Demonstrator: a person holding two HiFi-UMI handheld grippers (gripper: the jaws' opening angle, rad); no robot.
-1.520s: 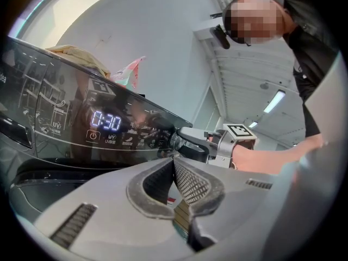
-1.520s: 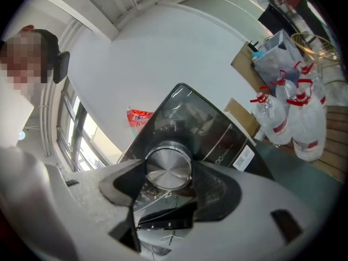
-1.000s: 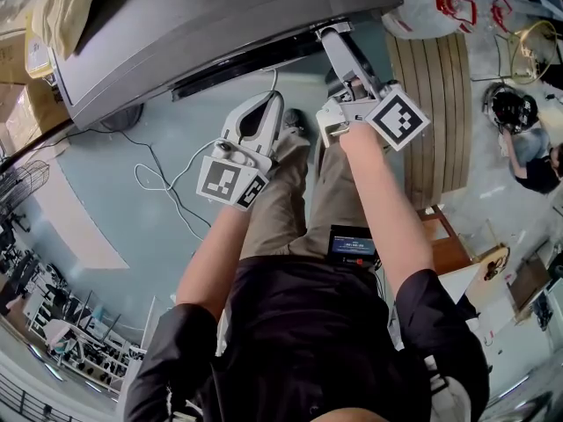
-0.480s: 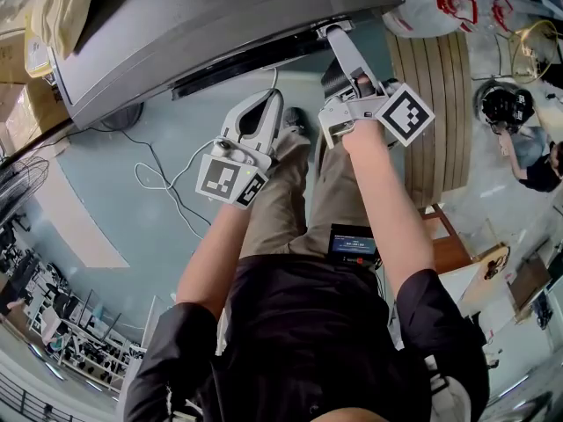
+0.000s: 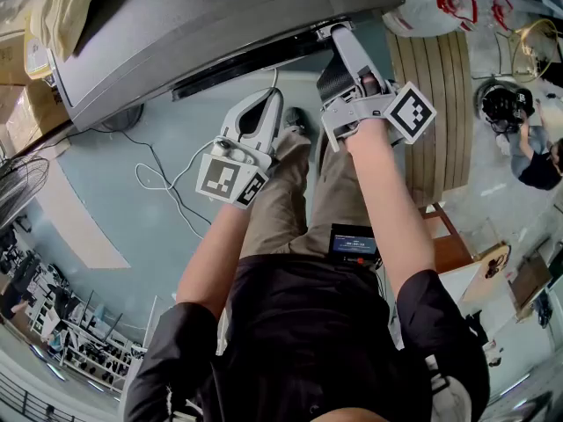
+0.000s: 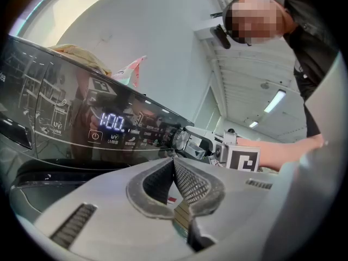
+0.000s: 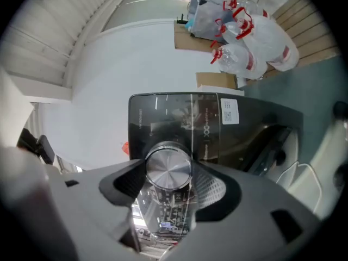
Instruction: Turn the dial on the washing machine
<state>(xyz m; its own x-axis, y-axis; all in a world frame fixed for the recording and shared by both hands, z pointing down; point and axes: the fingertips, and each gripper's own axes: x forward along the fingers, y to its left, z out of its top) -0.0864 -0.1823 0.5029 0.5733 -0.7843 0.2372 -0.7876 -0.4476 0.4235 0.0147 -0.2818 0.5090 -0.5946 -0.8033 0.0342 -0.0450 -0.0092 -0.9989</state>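
Nearest to the person, the left gripper point(image 5: 266, 104) hangs above the pale floor point(image 5: 106, 200), just in front of the washing machine point(image 5: 220, 25). Its jaws are pressed together and nothing is between them. A little farther, the right gripper point(image 5: 338, 39) reaches up to the dark control panel point(image 6: 70, 124) and is clenched on the metal dial point(image 7: 168, 171), with one jaw on each side of it. The dial sits on the panel, to the right of the lit display point(image 6: 114, 122), and some white plastic bags point(image 7: 247, 34) lie beyond the machine.
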